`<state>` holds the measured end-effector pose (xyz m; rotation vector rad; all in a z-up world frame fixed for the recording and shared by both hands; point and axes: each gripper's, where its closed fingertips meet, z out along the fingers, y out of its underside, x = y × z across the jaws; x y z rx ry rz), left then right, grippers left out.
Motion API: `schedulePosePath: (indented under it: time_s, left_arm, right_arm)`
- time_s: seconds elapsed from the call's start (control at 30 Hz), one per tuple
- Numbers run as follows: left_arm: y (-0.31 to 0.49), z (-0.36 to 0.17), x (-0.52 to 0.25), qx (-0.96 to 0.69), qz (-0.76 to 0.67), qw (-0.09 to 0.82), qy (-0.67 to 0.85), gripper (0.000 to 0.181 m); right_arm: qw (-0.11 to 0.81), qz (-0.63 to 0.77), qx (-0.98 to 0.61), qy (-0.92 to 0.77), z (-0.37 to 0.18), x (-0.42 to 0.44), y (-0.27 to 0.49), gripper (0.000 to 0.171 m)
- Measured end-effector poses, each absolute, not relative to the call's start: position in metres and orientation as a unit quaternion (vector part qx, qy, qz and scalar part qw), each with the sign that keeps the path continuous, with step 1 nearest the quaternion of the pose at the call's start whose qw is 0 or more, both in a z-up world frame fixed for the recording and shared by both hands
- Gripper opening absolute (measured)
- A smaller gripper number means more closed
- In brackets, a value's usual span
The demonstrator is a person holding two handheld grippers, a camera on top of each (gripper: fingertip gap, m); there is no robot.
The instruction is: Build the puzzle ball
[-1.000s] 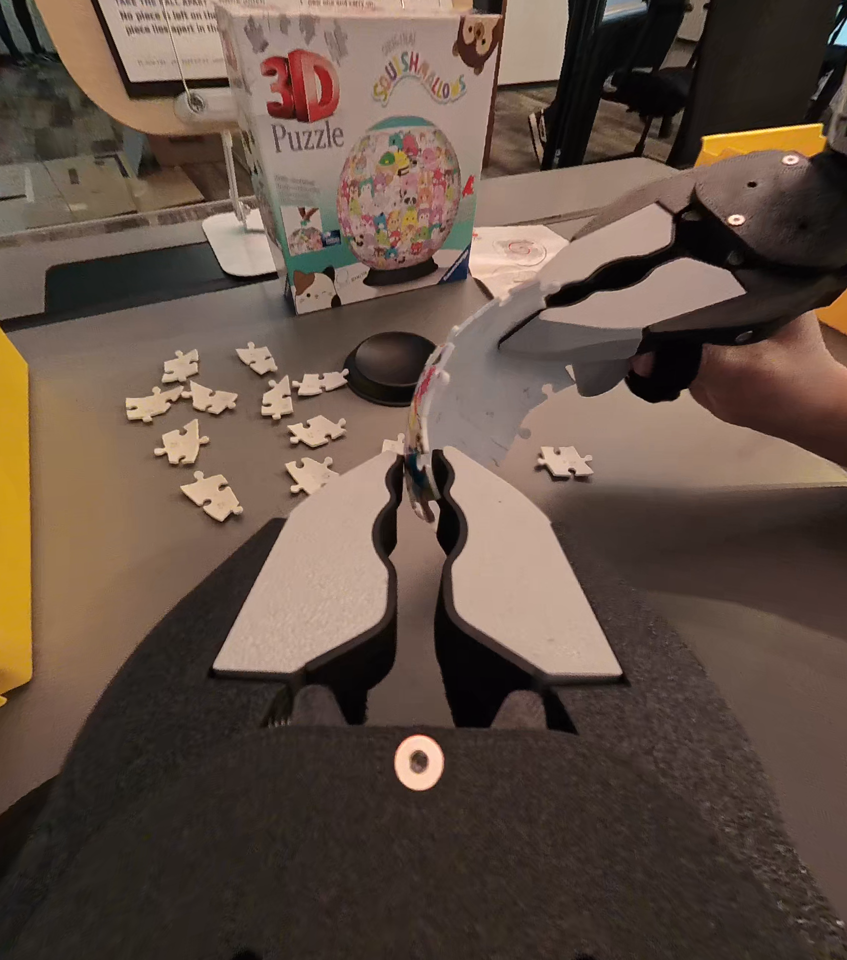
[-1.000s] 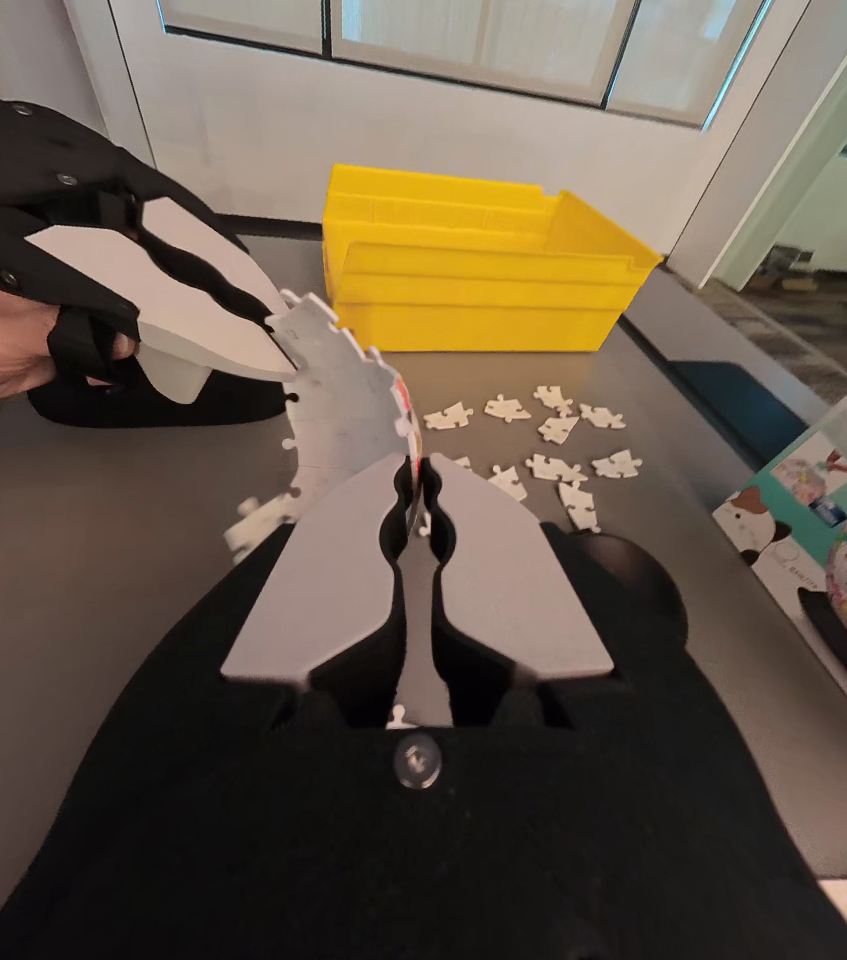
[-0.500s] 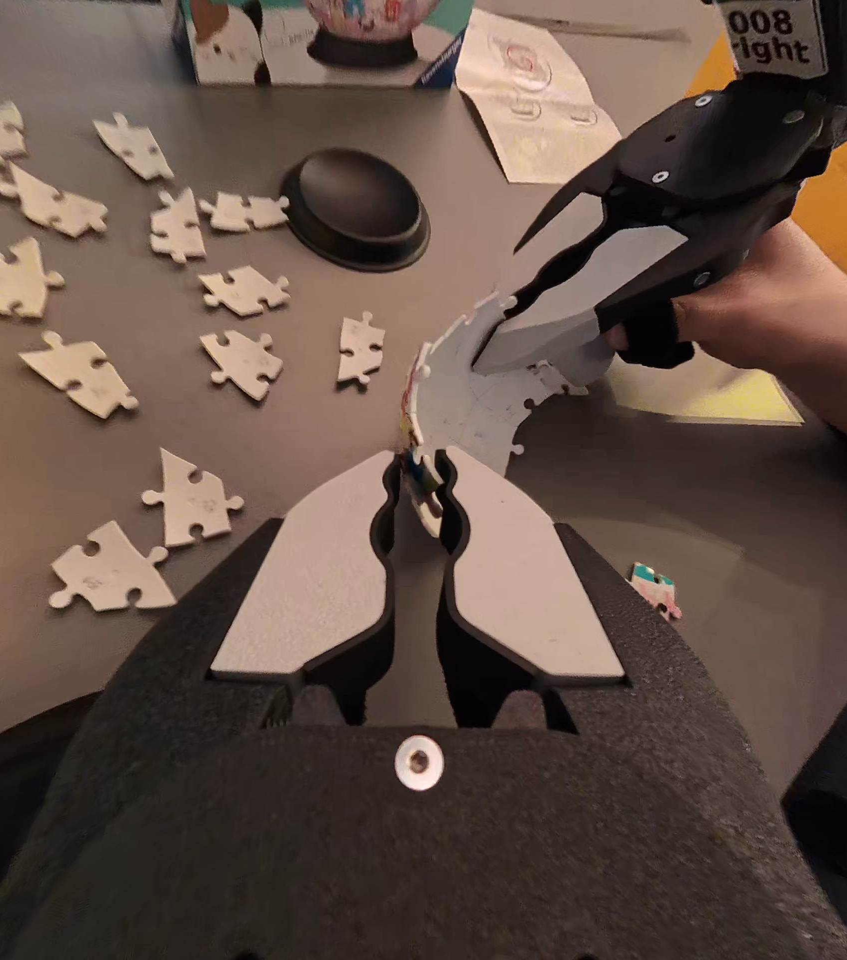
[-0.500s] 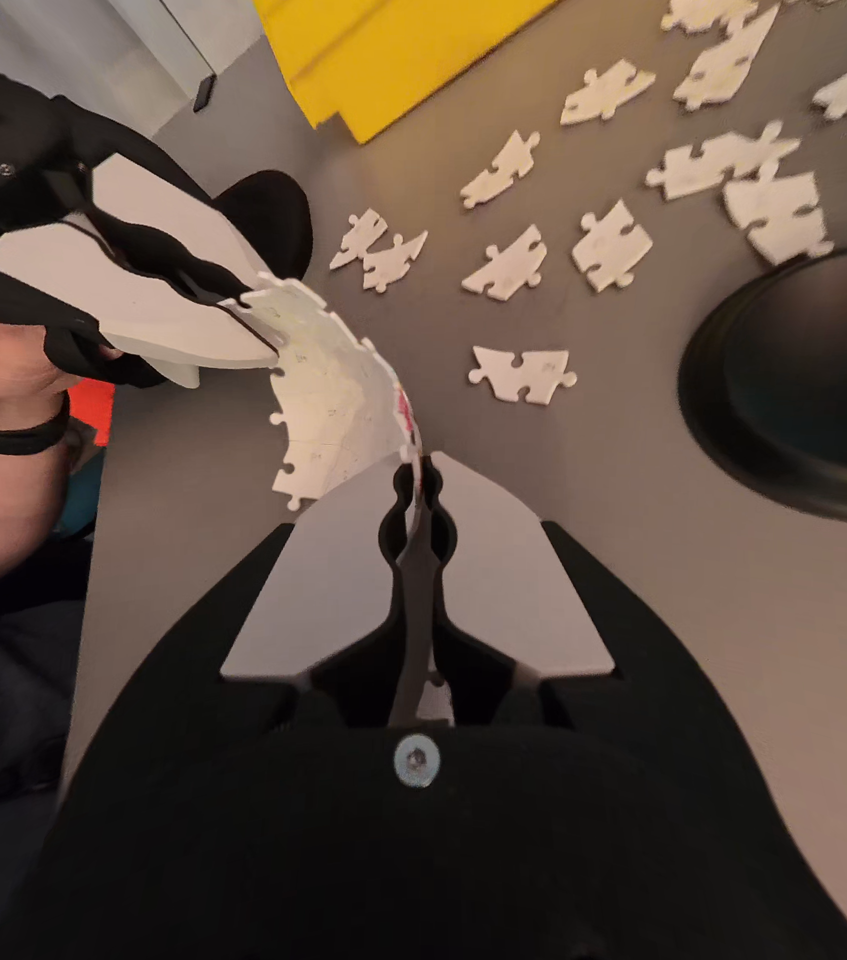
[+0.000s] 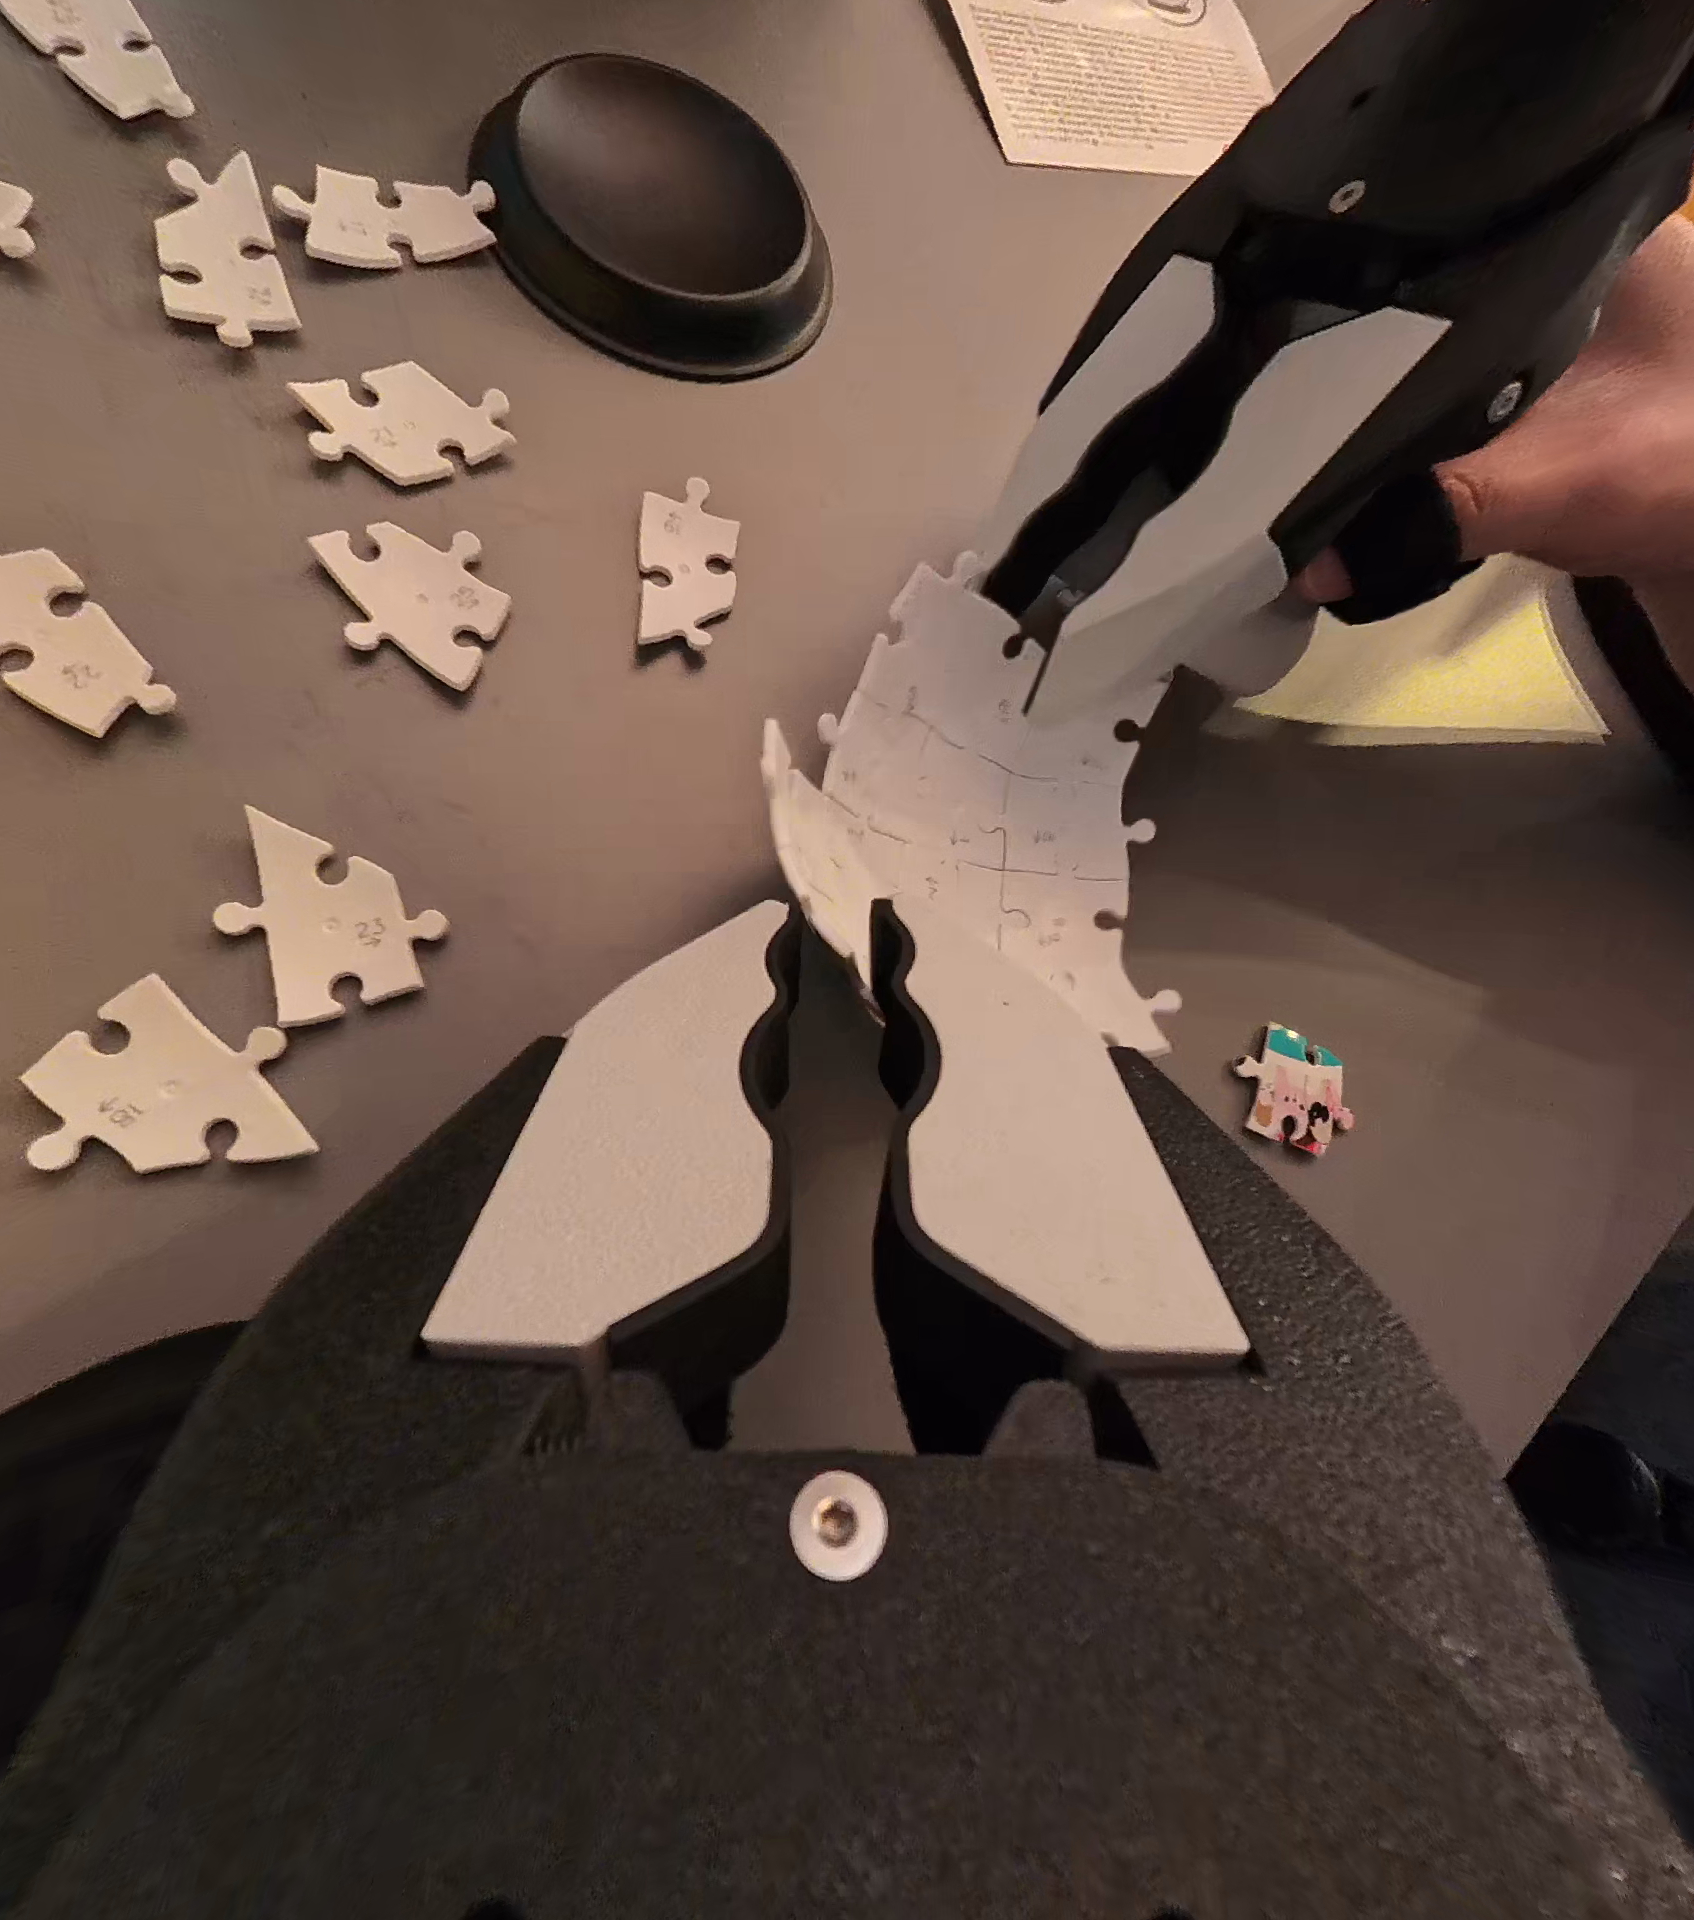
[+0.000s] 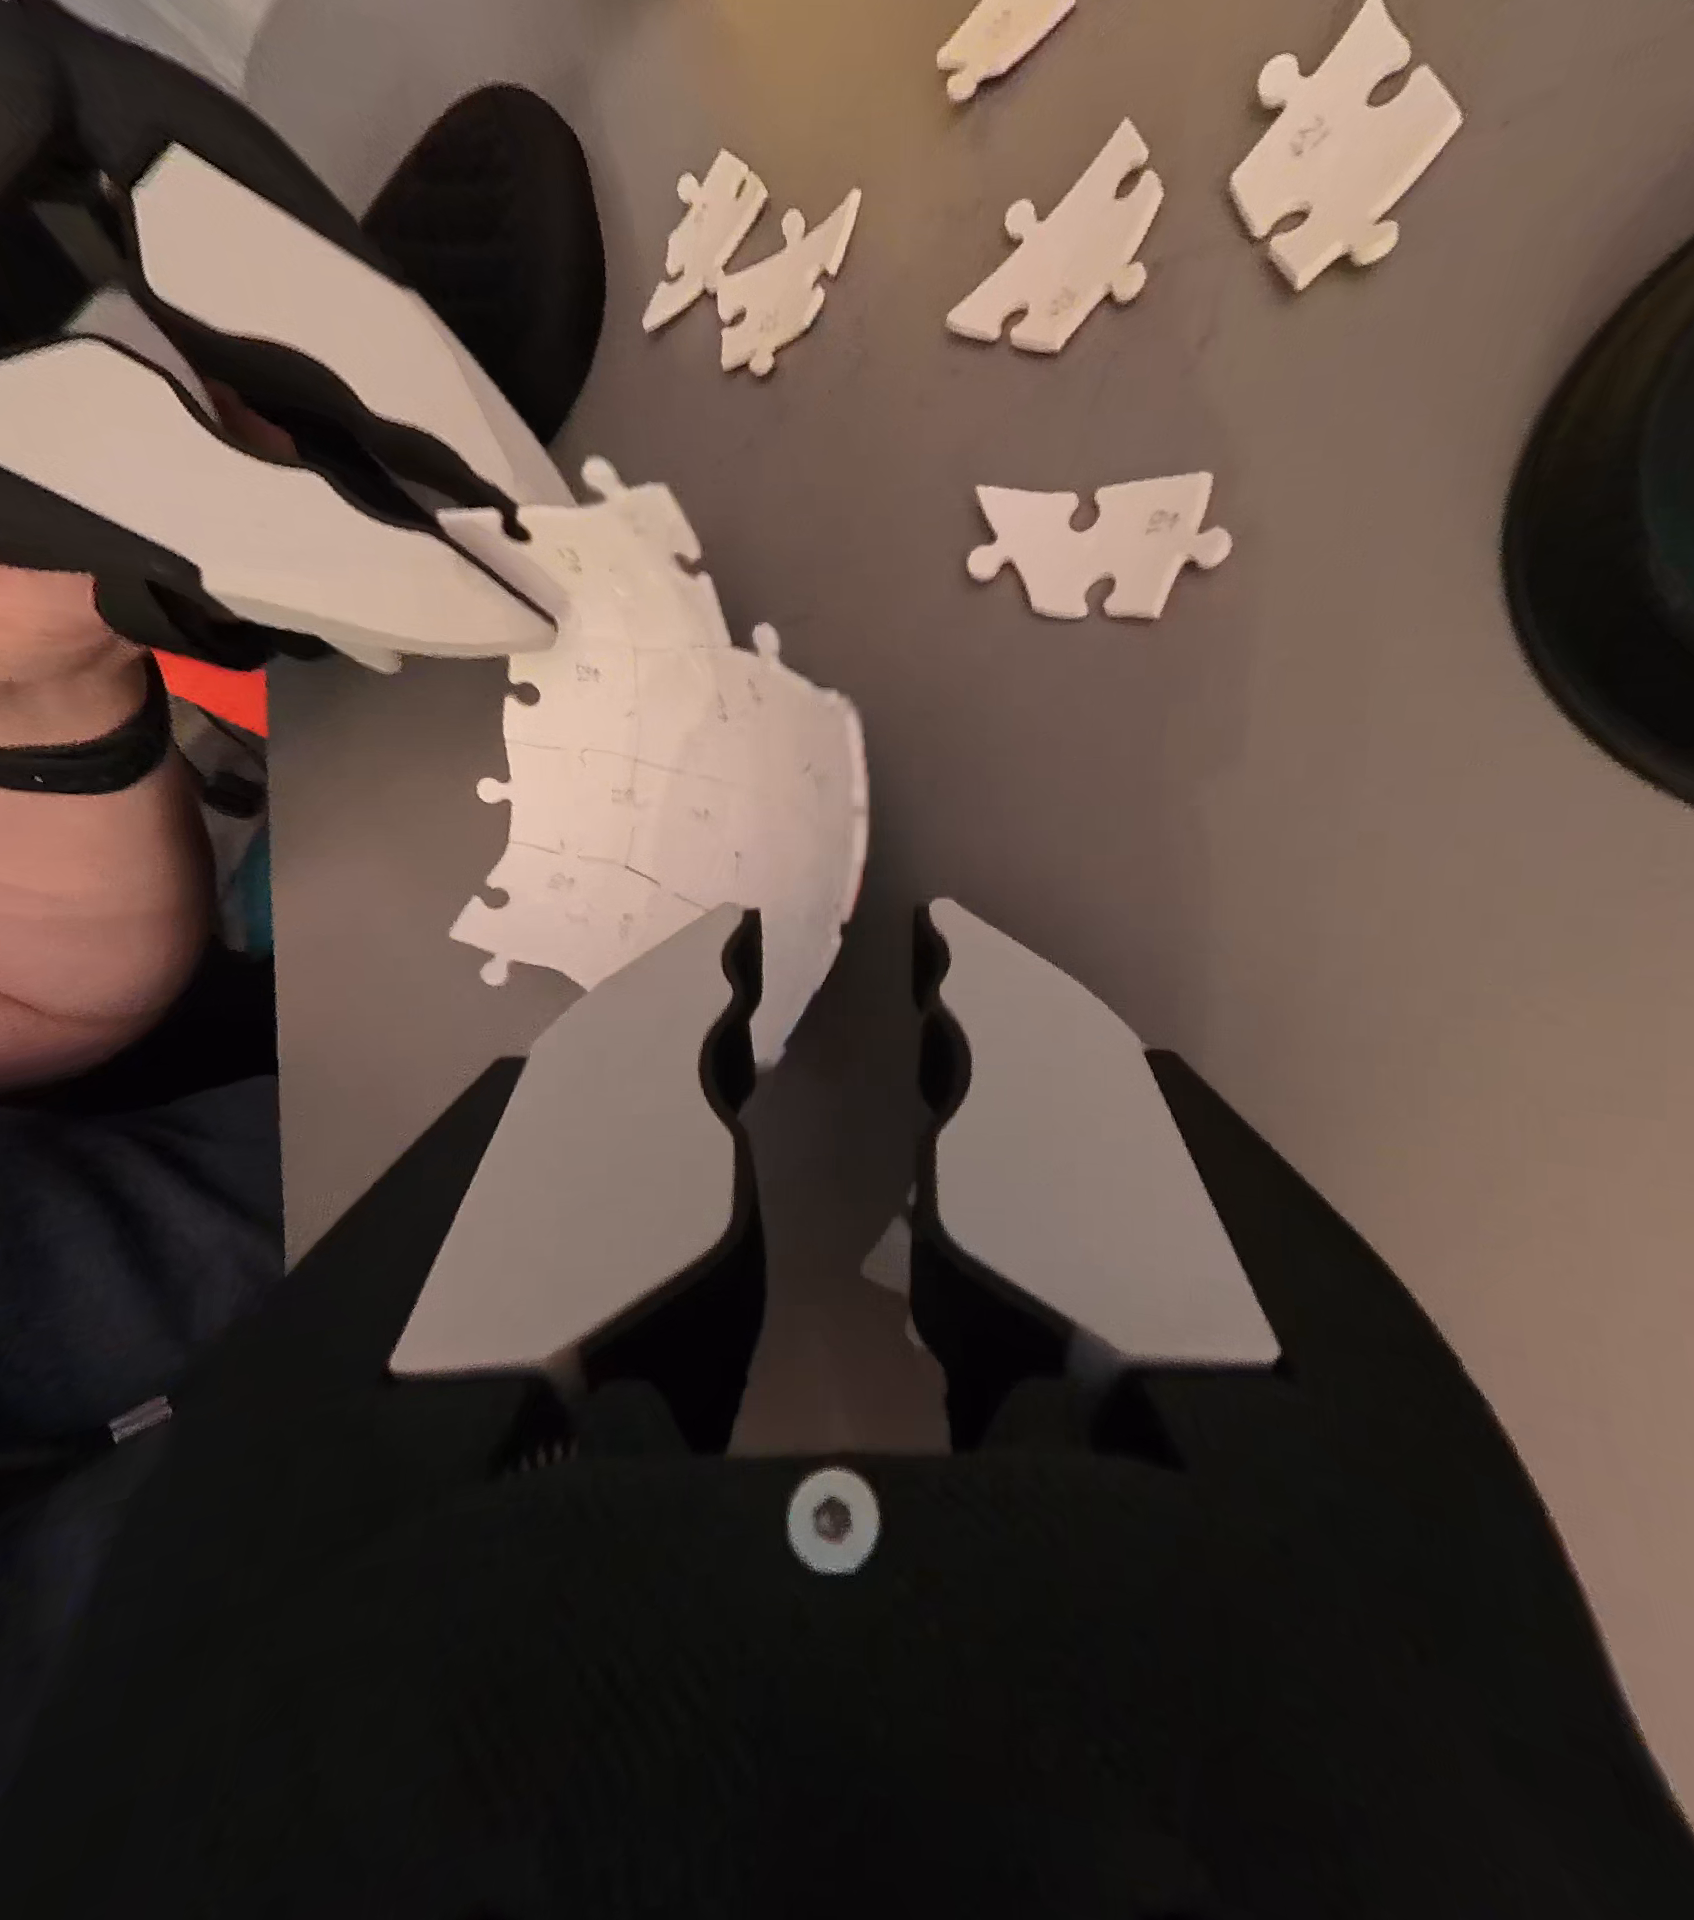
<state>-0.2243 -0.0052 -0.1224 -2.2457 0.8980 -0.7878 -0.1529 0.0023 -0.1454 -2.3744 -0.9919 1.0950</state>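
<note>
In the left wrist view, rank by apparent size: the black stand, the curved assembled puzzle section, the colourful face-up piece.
1. Curved assembled puzzle section and black stand: they look alike in extent, and the section sits nearer the camera, so no ranking between them.
2. Colourful face-up piece: clearly smallest.

Dim, warm light (edges blurred).

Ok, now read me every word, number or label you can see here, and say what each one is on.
I can't read writing out, but here is what carries it:
Loose white jigsaw pieces: a small printed mark on each back.
Curved white assembled puzzle section: a faint small mark on each joined piece.
White paper leaflet: fine print, too small to read.
Small colourful puzzle piece: no writing visible.
</note>
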Motion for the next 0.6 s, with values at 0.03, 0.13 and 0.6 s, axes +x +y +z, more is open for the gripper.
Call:
schedulePosePath:
  time_s: [0.03,0.13,0.6]
  left_arm:
    - [-0.004,-0.122,-0.225,-0.844,-0.295,0.295,0.337,0.013]
    - [-0.001,-0.12,-0.225,-0.842,-0.3,0.301,0.331,0.014]
    - [-0.026,-0.093,-0.26,-0.826,-0.343,0.345,0.284,0.022]
  right_arm:
    - [0.17,0.377,-0.839,-0.353,-0.146,-0.151,0.002,0.031]
    - [0.175,0.362,-0.843,-0.357,-0.145,-0.145,0.001,0.035]
    - [0.321,0.34,-0.755,-0.46,-0.08,-0.132,-0.042,0.044]
